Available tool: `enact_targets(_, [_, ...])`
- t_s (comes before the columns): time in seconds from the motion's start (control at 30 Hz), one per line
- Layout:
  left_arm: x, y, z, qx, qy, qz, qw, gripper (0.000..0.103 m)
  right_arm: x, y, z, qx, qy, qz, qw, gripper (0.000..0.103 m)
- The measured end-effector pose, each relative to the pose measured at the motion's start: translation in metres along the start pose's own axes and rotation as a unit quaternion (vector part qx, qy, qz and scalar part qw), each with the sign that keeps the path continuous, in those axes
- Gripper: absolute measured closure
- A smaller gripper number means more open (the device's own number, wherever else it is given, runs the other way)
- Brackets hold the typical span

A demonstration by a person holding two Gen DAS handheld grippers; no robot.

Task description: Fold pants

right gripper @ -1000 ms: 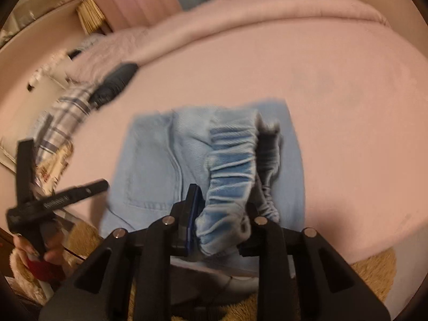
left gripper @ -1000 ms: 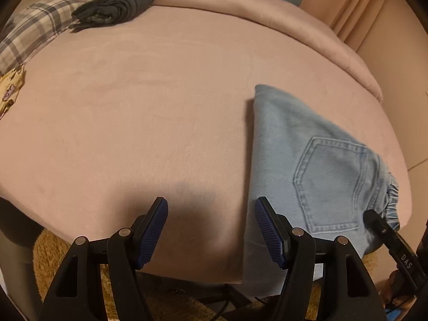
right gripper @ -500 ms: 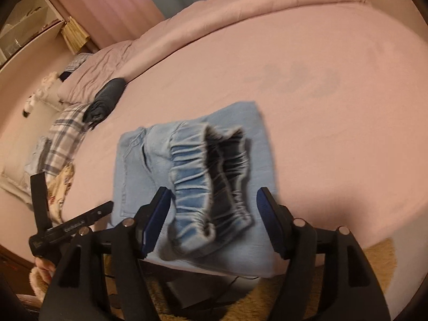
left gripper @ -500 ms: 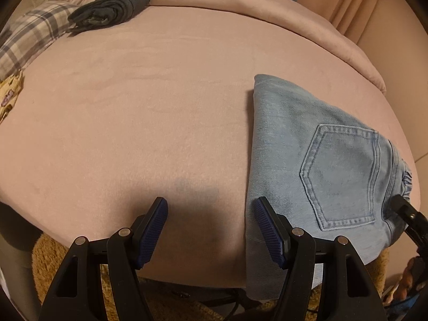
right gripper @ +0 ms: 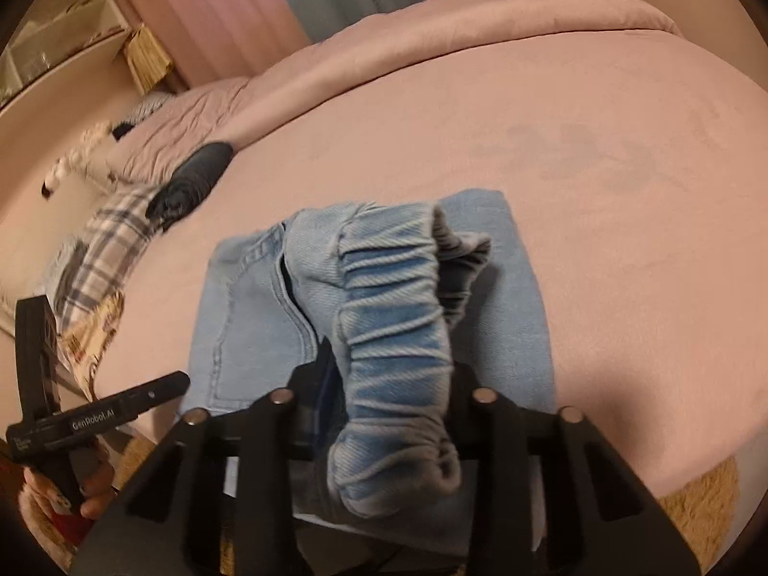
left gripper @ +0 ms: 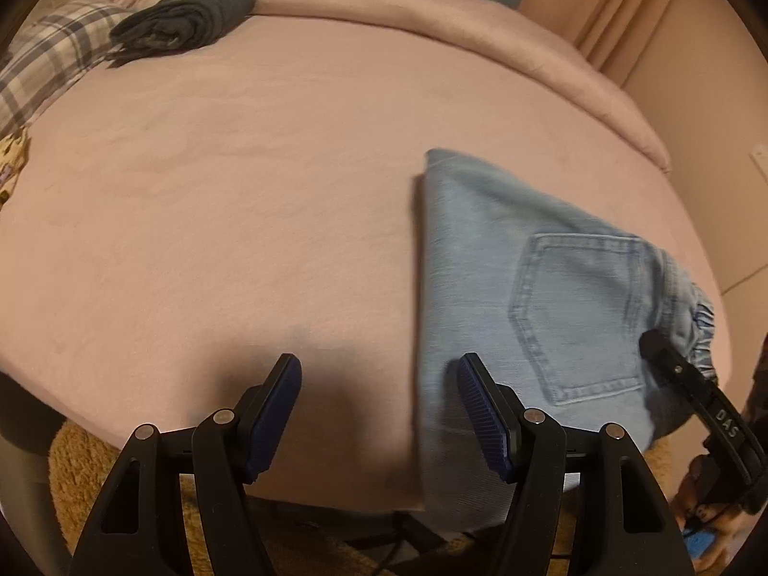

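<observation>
Light blue denim pants (left gripper: 528,297) lie folded near the front right edge of the pink bed (left gripper: 240,192), back pocket up. My left gripper (left gripper: 377,369) hovers open over the bed edge; its right finger is above the pants' left fold and nothing is between the pads. My right gripper (right gripper: 393,384) has its jaws closing on the gathered elastic waistband (right gripper: 393,326). The waistband stands bunched up between the fingers, above the rest of the pants (right gripper: 249,336). One right gripper finger (left gripper: 691,384) reaches the waistband in the left wrist view.
A dark folded garment (left gripper: 187,19) and a plaid cloth (left gripper: 43,62) lie at the bed's far left. A rolled pink duvet (left gripper: 480,19) runs along the back. A tan shaggy rug (left gripper: 72,451) lies below the bed edge. A hand (right gripper: 91,494) holds the left gripper's handle.
The right gripper let the waistband go with its jaws spread wide, then closed on it again and raised it. The left gripper stayed where it was, open.
</observation>
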State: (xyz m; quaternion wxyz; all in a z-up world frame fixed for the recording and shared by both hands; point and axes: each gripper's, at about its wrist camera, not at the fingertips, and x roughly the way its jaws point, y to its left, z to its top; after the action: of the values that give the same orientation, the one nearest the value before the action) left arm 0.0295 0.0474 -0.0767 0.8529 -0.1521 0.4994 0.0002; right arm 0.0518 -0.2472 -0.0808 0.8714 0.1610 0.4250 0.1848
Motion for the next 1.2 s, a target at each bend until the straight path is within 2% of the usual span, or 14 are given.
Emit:
enact_targets(0.1, [-0.014,-0.010,0.001,0.012,-0.021,-0.018,0.9995,0.036,-0.018,0.005,0.005,0.001,-0.020,0.010,1.000,0.073])
enact_targets(0.3, [-0.014,-0.021,0.003,0.030,-0.026,-0.026,0.9989,0.036,-0.047,0.008,0.014,-0.012,-0.064,-0.021,0.998,0.073])
enact_targets(0.4, [0.002,-0.025,0.003,0.031,-0.009,-0.018,0.9993,0.036,-0.035,-0.003,0.014,-0.011,-0.042,-0.035,0.998,0.071])
enact_targets(0.47, [0.014,-0.026,0.003,0.035,0.005,-0.010,0.9993,0.036,-0.017,-0.010,0.008,-0.005,-0.018,-0.058,0.998,0.065])
enact_targets(0.5, [0.020,-0.027,0.001,0.038,0.010,-0.006,0.9992,0.036,-0.003,-0.015,0.004,-0.009,0.000,-0.085,0.996,0.061])
enact_targets(0.53, [0.024,-0.028,0.000,0.042,0.011,-0.001,0.9990,0.036,0.001,-0.020,0.001,-0.008,0.005,-0.095,0.995,0.054])
enact_targets(0.6, [0.027,-0.028,0.001,0.048,0.009,0.006,0.9988,0.033,0.005,-0.026,-0.001,-0.004,0.003,-0.095,0.995,0.051])
enact_targets(0.7, [0.027,-0.026,0.003,0.041,0.013,0.002,0.9991,0.031,0.005,-0.027,0.006,0.001,0.021,-0.101,0.995,0.040])
enact_targets(0.83, [0.013,-0.032,0.021,0.051,-0.002,-0.034,0.9981,0.031,-0.012,-0.027,0.016,0.016,0.022,-0.100,0.995,0.041])
enact_targets(0.97, [0.001,-0.050,0.056,0.071,-0.064,-0.038,0.9947,0.031,-0.039,-0.010,0.032,-0.006,-0.037,-0.100,0.994,0.040])
enact_targets(1.03, [0.014,-0.060,0.071,0.078,-0.057,-0.031,0.9948,0.032,-0.040,0.001,0.040,-0.022,-0.052,-0.088,0.994,0.041])
enact_targets(1.07, [0.024,-0.064,0.077,0.081,-0.051,-0.024,0.9952,0.034,-0.036,0.005,0.042,-0.027,-0.055,-0.097,0.993,0.042])
enact_targets(1.13, [0.043,-0.066,0.082,0.084,-0.035,0.001,0.9958,0.037,-0.021,0.009,0.045,-0.046,-0.053,-0.128,0.989,0.048])
enact_targets(1.2, [0.063,-0.060,0.083,0.076,-0.009,0.004,0.9971,0.037,-0.004,0.006,0.044,-0.053,-0.040,-0.164,0.984,0.051])
